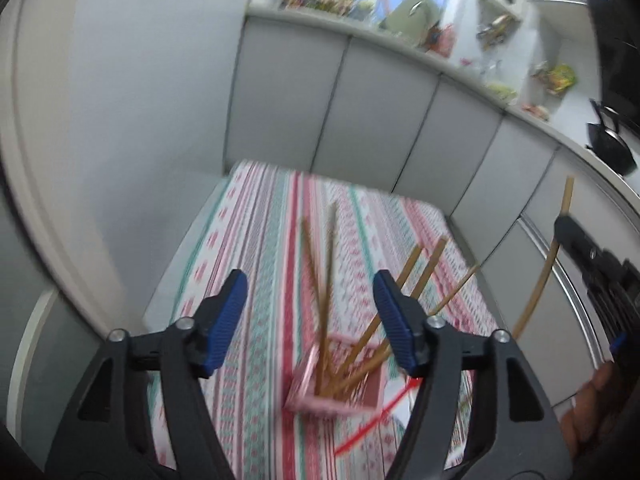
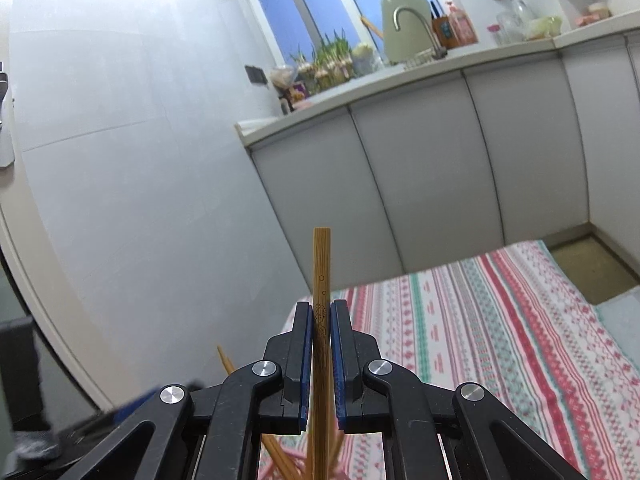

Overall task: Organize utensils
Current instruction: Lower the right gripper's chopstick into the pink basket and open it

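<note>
Here the right gripper (image 2: 321, 312) has its jaws closed on a single bamboo chopstick (image 2: 321, 280), the blue pads (image 2: 307, 336) pressed to either side of it. The stick stands nearly upright between them, its squared top end poking out toward 12 o'clock and its lower length running down past the bottom of the right wrist view. In the left wrist view the same chopstick (image 1: 538, 280) shows as a long curved line at 3 o'clock, held by the right gripper (image 1: 576, 240) at the frame's edge.

The left gripper (image 1: 310, 300) hangs with its jaws spread wide and nothing between the blue pads (image 1: 230, 312). Just below the gap, toward 6 o'clock, a pink holder (image 1: 334, 404) stands on the striped tablecloth (image 1: 256, 240). Several more chopsticks (image 1: 330, 280) stand in it and fan out, two leaning toward 12 o'clock and the rest toward 2 o'clock. A thin red stick (image 1: 376, 420) lies on the cloth at the holder's 4 o'clock side; the blur hides whether they touch.

Further out, at 12 to 2 o'clock, grey cabinet doors (image 2: 420, 184) run behind the table under a countertop (image 2: 400, 72) carrying a faucet (image 2: 416, 28) and potted plants (image 2: 332, 60)
</note>
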Demonstrator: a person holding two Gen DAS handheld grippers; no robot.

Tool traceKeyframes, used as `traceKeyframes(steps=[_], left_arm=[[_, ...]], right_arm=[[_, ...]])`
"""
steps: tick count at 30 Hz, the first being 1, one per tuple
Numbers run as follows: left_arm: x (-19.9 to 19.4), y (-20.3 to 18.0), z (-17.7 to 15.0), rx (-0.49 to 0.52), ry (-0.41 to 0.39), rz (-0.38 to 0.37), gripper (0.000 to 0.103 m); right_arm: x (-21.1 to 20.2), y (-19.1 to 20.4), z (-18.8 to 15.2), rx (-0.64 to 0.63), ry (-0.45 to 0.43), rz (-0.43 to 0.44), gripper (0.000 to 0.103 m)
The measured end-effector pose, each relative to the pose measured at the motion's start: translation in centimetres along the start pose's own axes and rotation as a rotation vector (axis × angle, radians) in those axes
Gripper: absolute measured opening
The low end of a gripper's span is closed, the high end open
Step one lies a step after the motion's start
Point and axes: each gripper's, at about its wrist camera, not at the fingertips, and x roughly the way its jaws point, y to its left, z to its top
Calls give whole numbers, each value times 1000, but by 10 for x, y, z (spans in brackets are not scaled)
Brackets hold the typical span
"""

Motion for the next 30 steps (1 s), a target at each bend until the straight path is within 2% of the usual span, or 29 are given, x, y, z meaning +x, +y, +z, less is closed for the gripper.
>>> traceKeyframes(steps=[3, 5, 7, 11, 15, 24, 30], left_arm=[[2, 16, -8, -36, 96, 83, 71], [7, 24, -15, -34, 167, 124, 76], [16, 32, -23, -27, 237, 166, 76], [28, 43, -33, -34, 323, 179, 76], [32, 52, -35, -51, 342, 178, 76], [39, 65, -34, -82, 363, 155, 76], [37, 69, -31, -108, 354, 142, 76]], right_arm=[[8, 8, 0, 5, -34, -16, 8], [14, 13, -1, 9, -62, -35, 7], [20, 19, -3, 15, -89, -60, 7], [36, 27, -12, 42, -125, -102, 7], [54, 34, -26, 71, -134, -153, 7], [75, 44, -64, 51, -121, -281, 8], [80, 45, -78, 55, -87, -296, 8]])
